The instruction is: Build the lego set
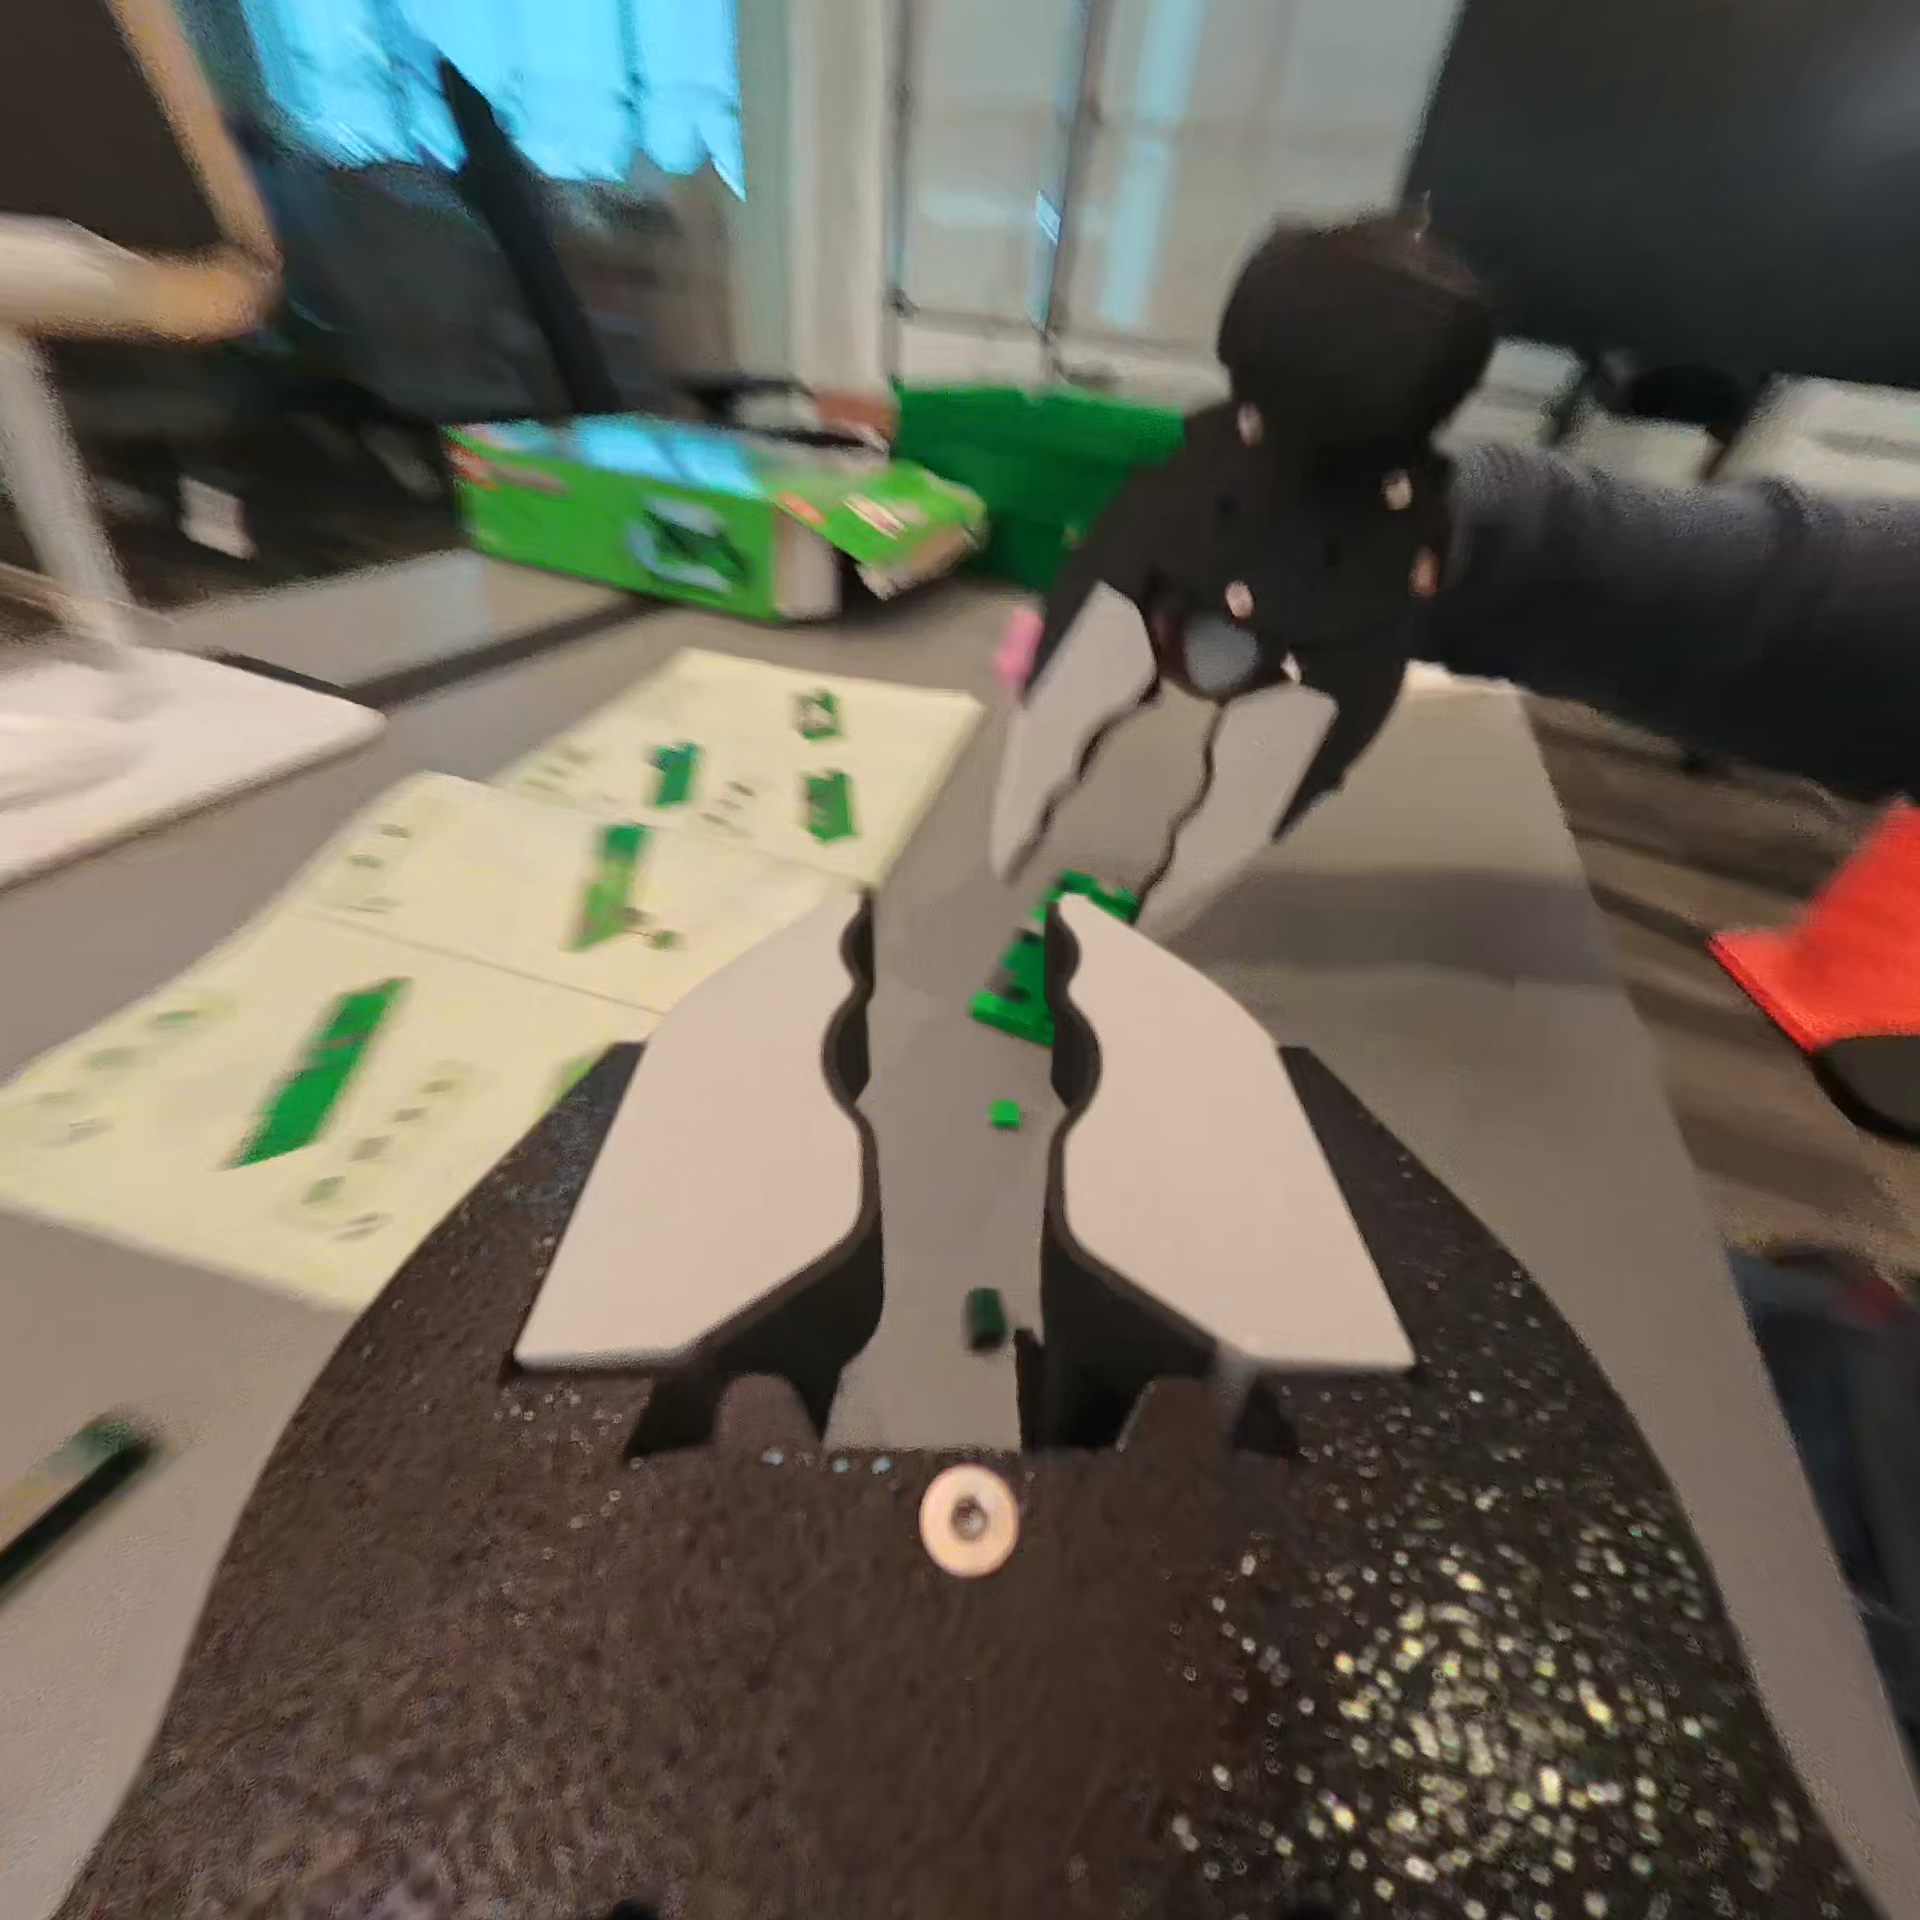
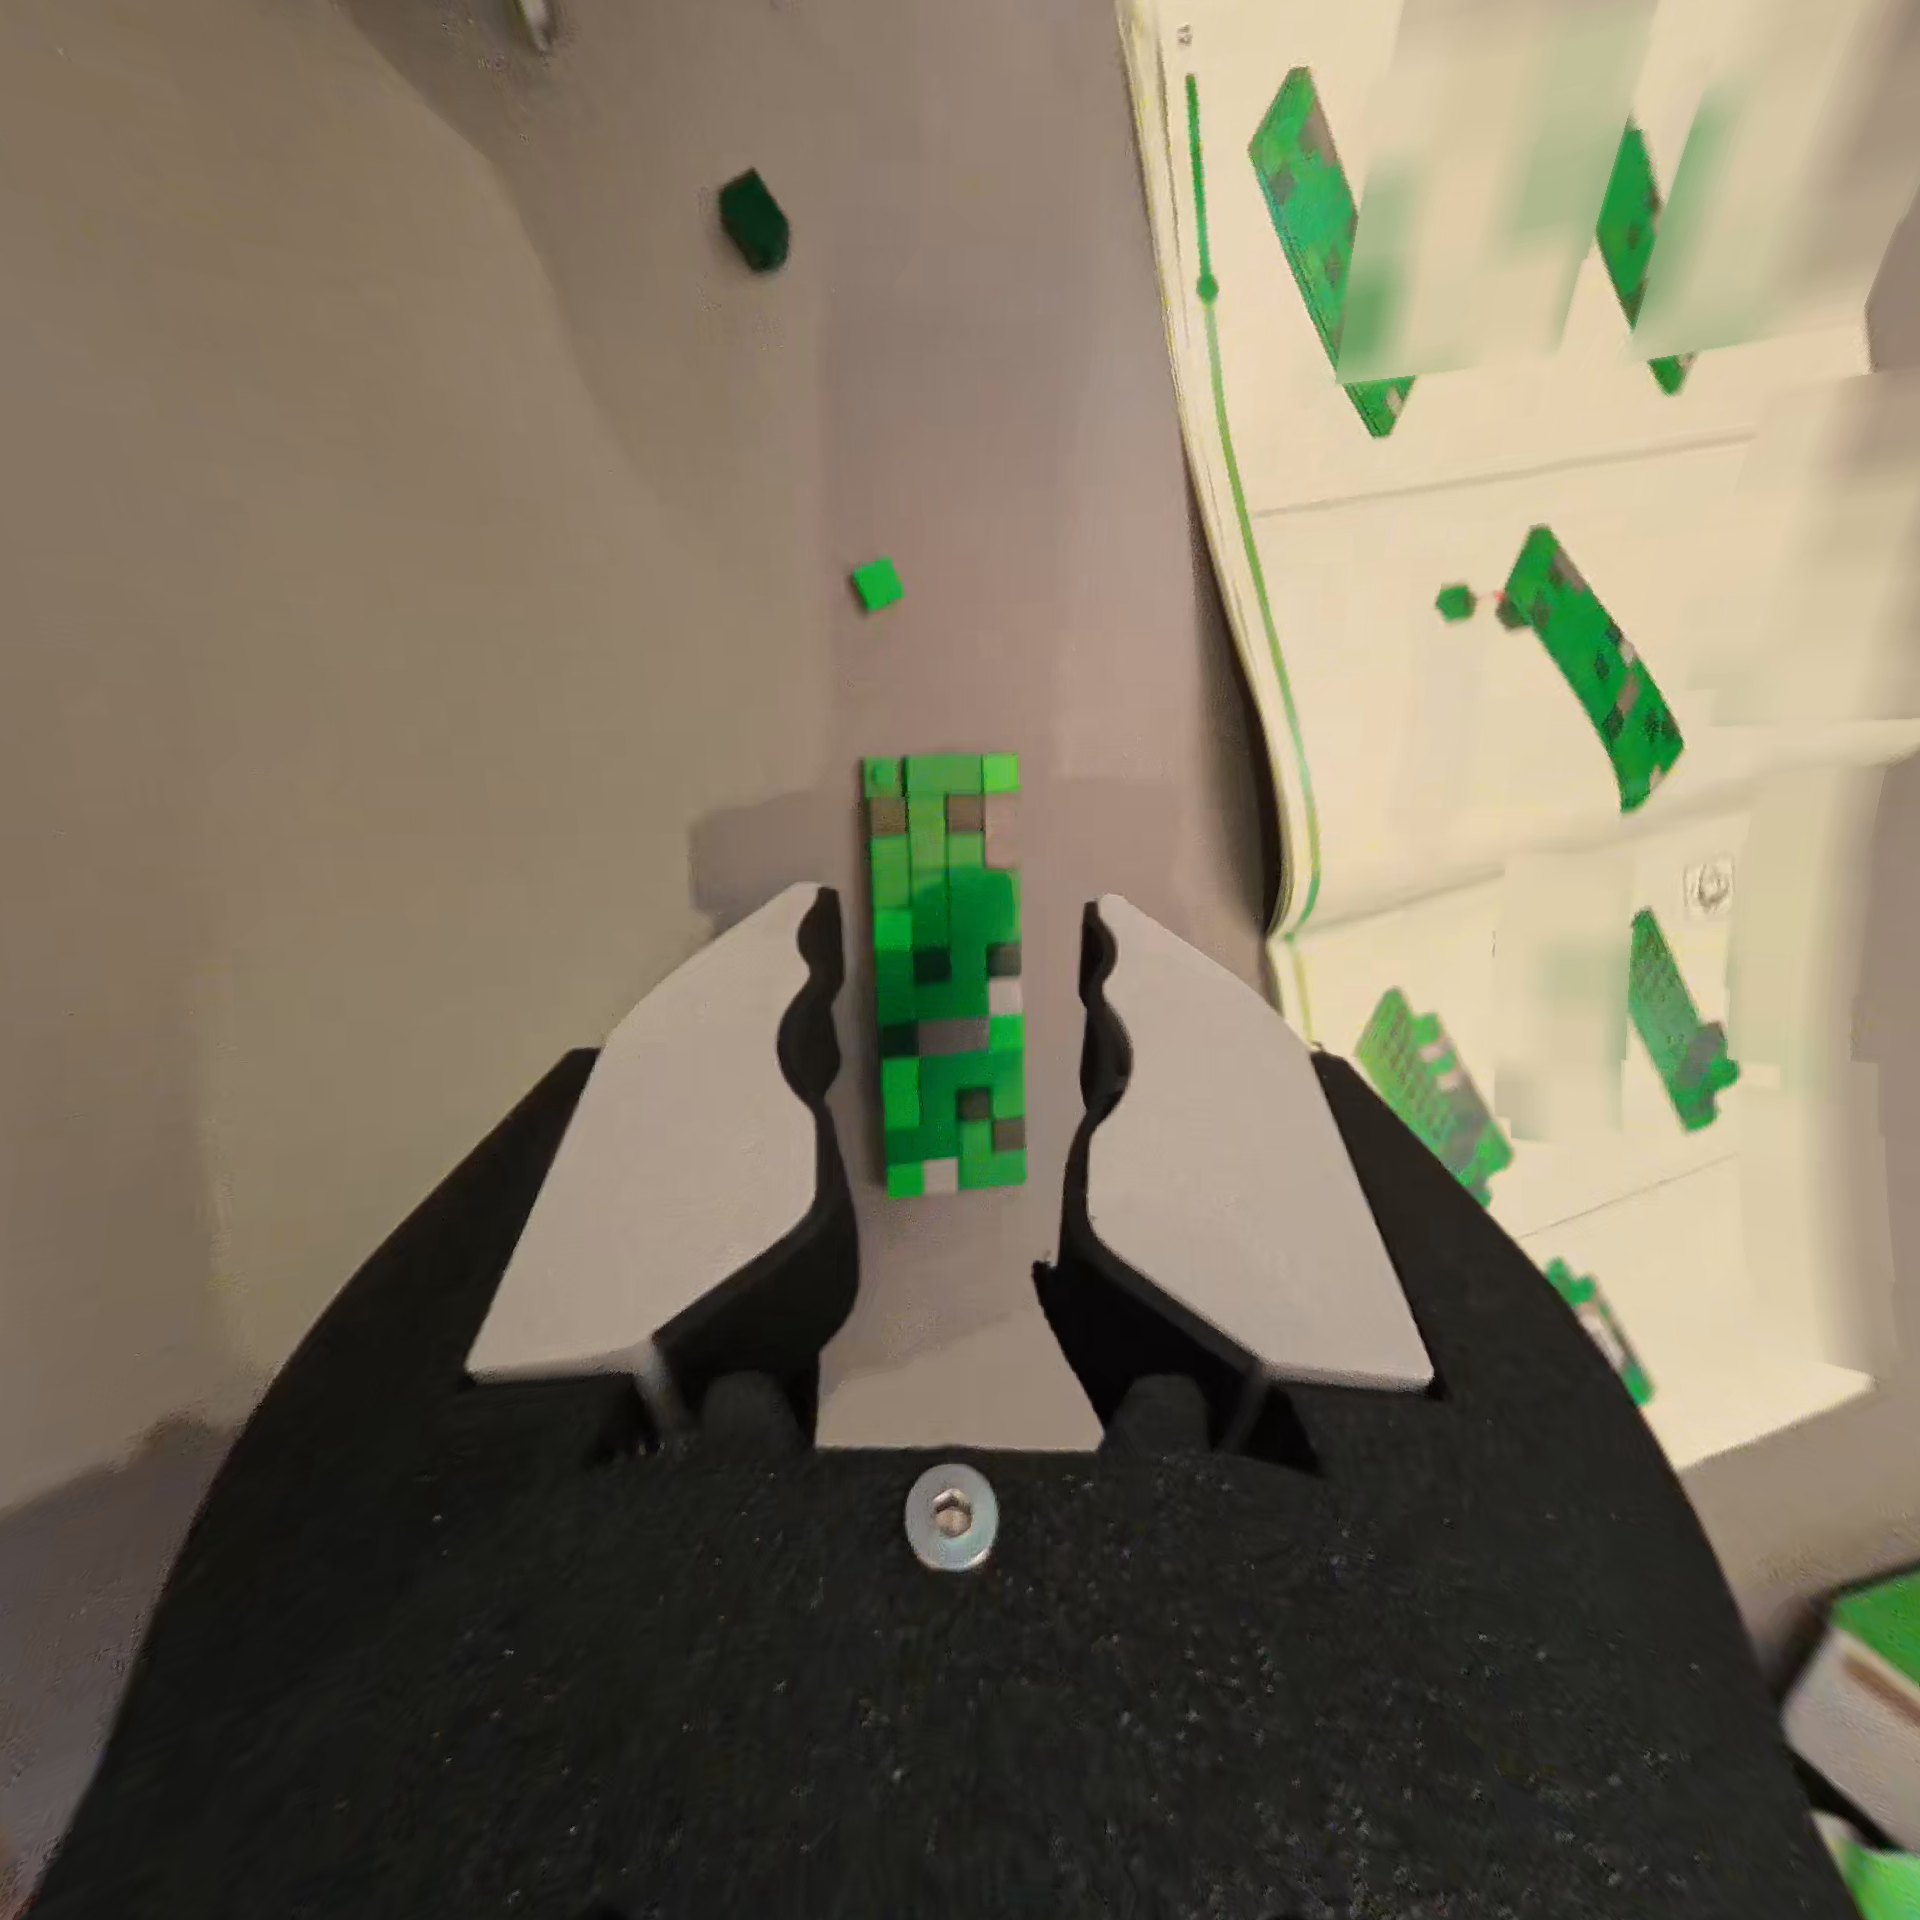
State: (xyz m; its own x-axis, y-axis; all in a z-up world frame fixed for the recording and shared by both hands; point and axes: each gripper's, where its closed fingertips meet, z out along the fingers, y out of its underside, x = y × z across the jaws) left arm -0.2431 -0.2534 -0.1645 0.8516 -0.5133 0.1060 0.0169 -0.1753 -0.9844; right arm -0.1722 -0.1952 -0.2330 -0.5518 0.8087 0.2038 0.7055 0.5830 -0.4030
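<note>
A long green, grey and black lego panel lies flat on the grey table. My right gripper is open above it, one finger on each side, not touching it. In the left wrist view the panel lies just past my open, empty left gripper, and the right gripper hovers over its far end. A small bright green tile and a dark green brick lie loose on the table.
An open instruction booklet lies on the table beside the panel. A green set box and a green bin stand at the far edge. A red object lies off the table's right side. A dark green piece lies at the near left. The left gripper's tips are roughly 12 centimeters from the right gripper's. My right tips are roughly 7 centimeters from the small bright green tile. Seen from the right wrist view as well. From the left gripper's tips to the dark green brick is close to 10 centimeters. It turns up in the left wrist view as well.
</note>
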